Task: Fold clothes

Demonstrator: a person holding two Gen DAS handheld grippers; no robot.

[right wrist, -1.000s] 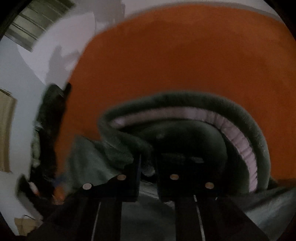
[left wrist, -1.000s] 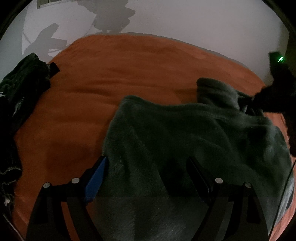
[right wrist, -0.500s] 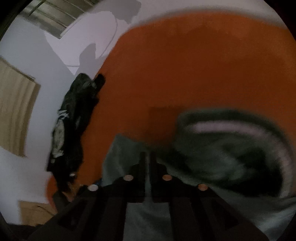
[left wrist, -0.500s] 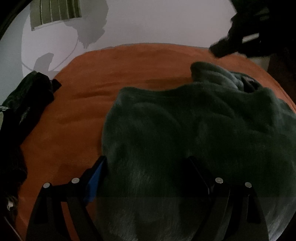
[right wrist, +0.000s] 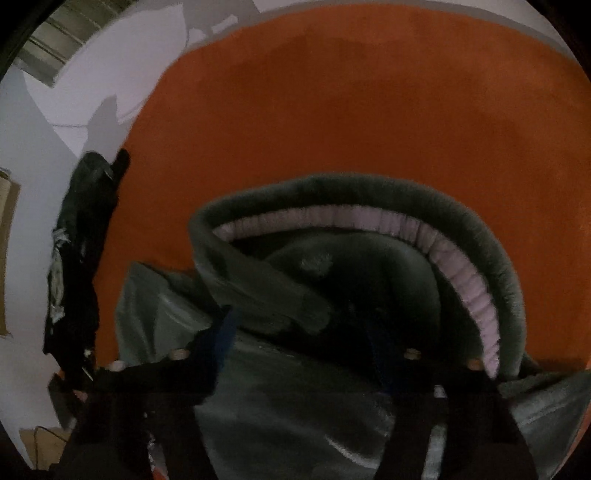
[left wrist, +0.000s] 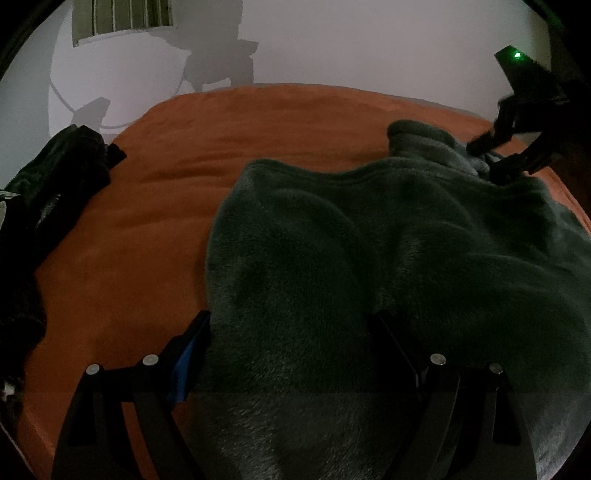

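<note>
A dark green fleece garment (left wrist: 369, 266) lies bunched on an orange blanket (left wrist: 155, 206). My left gripper (left wrist: 291, 332) is open, its fingers spread over the garment's near edge. In the left wrist view my right gripper (left wrist: 495, 162) hovers open at the garment's far right, by a raised fold. In the right wrist view my right gripper (right wrist: 306, 328) is open over the garment's waistband (right wrist: 369, 218), which shows a pale ribbed lining and a dark opening (right wrist: 332, 266).
A pile of dark clothes (left wrist: 40, 192) lies at the blanket's left edge and also shows in the right wrist view (right wrist: 81, 251). White floor (left wrist: 332, 44) lies beyond the blanket. A vent grille (left wrist: 122, 18) is at the far left.
My right gripper was shut half a second ago and has opened over the waistband. It swung back down to the garment's far right. My left gripper stayed open in place.
</note>
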